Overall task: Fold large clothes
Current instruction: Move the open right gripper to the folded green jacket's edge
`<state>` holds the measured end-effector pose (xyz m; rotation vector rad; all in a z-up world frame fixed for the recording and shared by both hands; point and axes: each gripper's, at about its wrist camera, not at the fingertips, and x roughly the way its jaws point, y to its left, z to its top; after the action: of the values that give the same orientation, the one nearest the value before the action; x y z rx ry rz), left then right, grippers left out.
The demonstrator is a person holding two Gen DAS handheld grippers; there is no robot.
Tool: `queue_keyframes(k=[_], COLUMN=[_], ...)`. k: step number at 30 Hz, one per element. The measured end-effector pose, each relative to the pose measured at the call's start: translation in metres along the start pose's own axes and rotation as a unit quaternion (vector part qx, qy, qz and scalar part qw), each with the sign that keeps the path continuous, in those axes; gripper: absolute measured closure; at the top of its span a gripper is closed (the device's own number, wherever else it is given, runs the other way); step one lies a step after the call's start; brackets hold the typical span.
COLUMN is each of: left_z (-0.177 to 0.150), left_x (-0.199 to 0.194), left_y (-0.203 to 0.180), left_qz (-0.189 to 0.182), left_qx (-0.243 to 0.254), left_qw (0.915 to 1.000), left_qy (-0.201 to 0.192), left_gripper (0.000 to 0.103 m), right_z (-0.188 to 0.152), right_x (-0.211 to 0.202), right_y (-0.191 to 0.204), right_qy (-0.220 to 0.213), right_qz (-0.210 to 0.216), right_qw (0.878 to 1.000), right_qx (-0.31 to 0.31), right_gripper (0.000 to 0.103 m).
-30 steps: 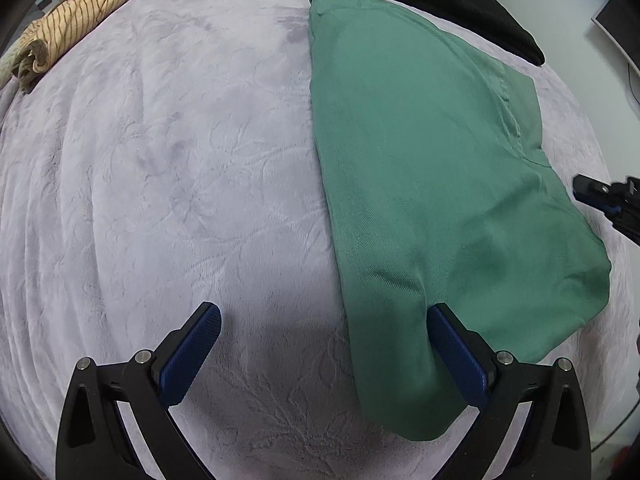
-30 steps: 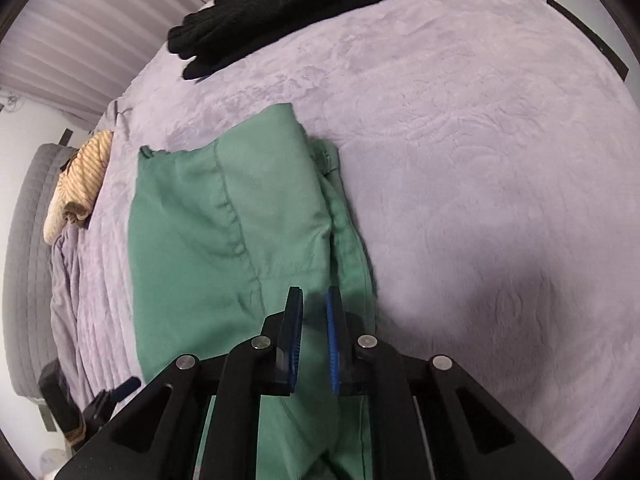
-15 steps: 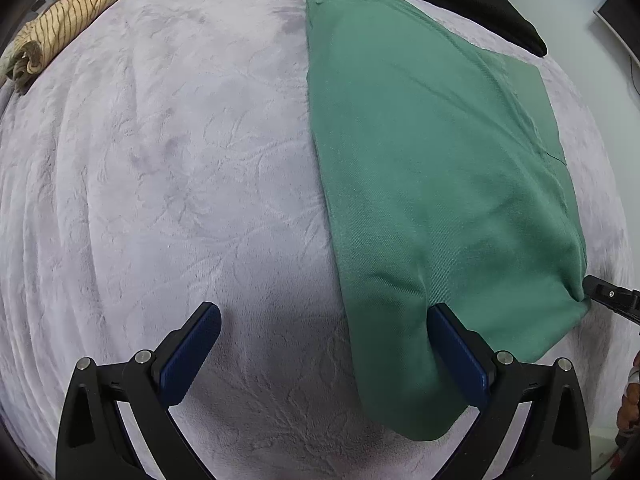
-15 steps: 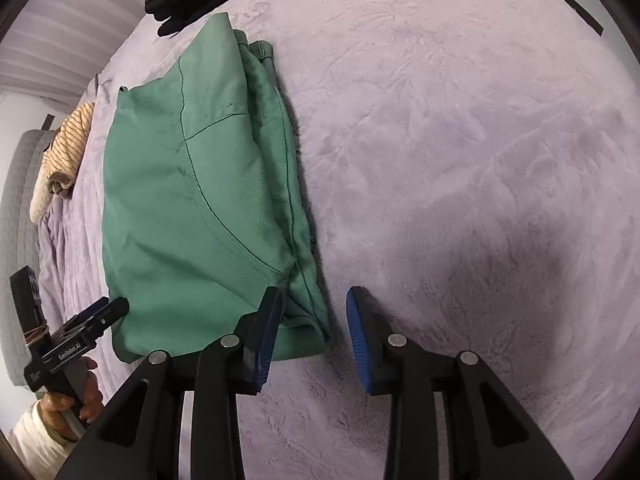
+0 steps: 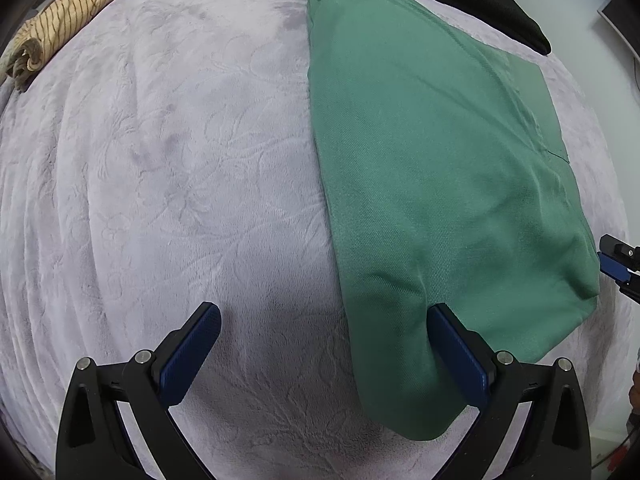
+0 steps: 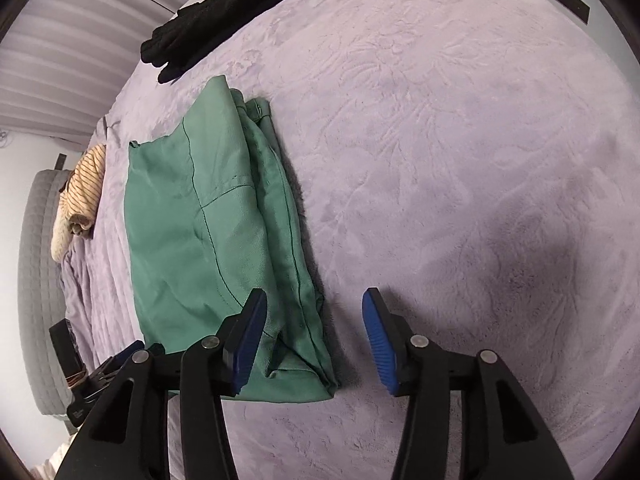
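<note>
While the folded green garment (image 5: 440, 184) lies flat on the lilac embossed bedspread (image 5: 180, 168), no brand, label or writing on it can be read. The left gripper (image 5: 324, 344) stands wide, one pad over the cloth's near edge, gripping nothing. The right gripper (image 6: 314, 332) is opening beside the garment's corner, pads clear of it.

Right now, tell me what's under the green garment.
The green garment lies folded on the lilac blanket; only blanket shows around its edges. Anything beneath or between its layers is covered.
</note>
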<state>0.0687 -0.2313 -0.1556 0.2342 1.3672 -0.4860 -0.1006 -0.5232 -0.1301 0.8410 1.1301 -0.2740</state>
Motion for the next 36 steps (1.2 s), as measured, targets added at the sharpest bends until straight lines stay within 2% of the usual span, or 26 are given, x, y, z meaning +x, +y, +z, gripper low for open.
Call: queue_keyframes(k=[2, 6, 11, 13, 17, 20, 21, 32, 36], left_z=[0.001, 0.003, 0.006, 0.008, 0.012, 0.022, 0.024, 0.037, 0.034], left_x=[0.001, 0.004, 0.002, 0.001, -0.004, -0.01, -0.01, -0.007, -0.002], left_y=[0.003, 0.008, 0.007, 0.005, 0.001, -0.003, -0.003, -0.005, -0.01], left_qz=[-0.007, -0.02, -0.012, -0.011, -0.001, 0.001, 0.0, 0.002, -0.012], left_qx=[-0.005, -0.014, -0.008, -0.007, 0.002, 0.008, 0.007, 0.001, -0.001], left_qw=[0.9999, 0.9996, 0.9998, 0.9998, 1.0, 0.9999, 0.9999, 0.9996, 0.9991], left_qy=[0.006, 0.016, 0.017, 0.018, 0.01, 0.008, 0.01, 0.03, 0.041], left_gripper=[0.0, 0.0, 0.0, 0.0, 0.0, 0.0, 0.0, 0.0, 0.0], right_z=[0.001, 0.003, 0.004, 0.006, 0.013, 0.019, 0.02, 0.036, 0.041], right_x=[0.003, 0.008, 0.013, 0.014, 0.014, 0.015, 0.016, 0.027, 0.03], right_y=[0.001, 0.002, 0.005, 0.008, 0.016, 0.018, 0.018, 0.017, 0.014], right_qy=[0.004, 0.008, 0.017, 0.017, 0.011, 0.01, 0.011, 0.031, 0.036], right_qz=[0.002, 0.005, 0.015, 0.019, 0.03, 0.045, 0.047, 0.066, 0.069], right_qw=[1.0, 1.0, 1.0, 1.0, 0.999, 0.999, 0.999, 0.997, 0.997], right_qx=[-0.001, -0.001, 0.001, -0.005, -0.019, -0.021, -0.02, -0.016, -0.015], right_gripper=[0.048, 0.04, 0.031, 0.023, 0.02, 0.008, 0.0, 0.0, 0.0])
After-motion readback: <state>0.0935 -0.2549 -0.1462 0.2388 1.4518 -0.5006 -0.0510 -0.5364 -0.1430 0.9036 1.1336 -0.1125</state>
